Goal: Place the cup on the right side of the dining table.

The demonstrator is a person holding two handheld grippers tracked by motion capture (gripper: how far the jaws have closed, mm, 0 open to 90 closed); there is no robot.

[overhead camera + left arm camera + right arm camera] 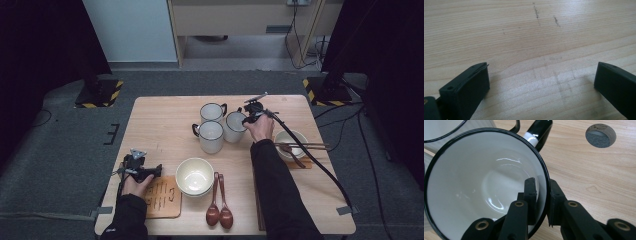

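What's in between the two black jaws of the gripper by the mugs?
The thin wall of a white mug: in the right gripper view, the right gripper has one jaw inside the rim, one outside.

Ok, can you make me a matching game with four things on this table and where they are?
Things:
1. mug
2. spoons
3. left gripper
4. chopsticks

Places or states:
A. lying across the small bowl at the right
B. rim pinched by the right gripper
C. jaws open over bare table
D. side by side at the front, beside the big bowl

Pairs: 1-B, 2-D, 3-C, 4-A
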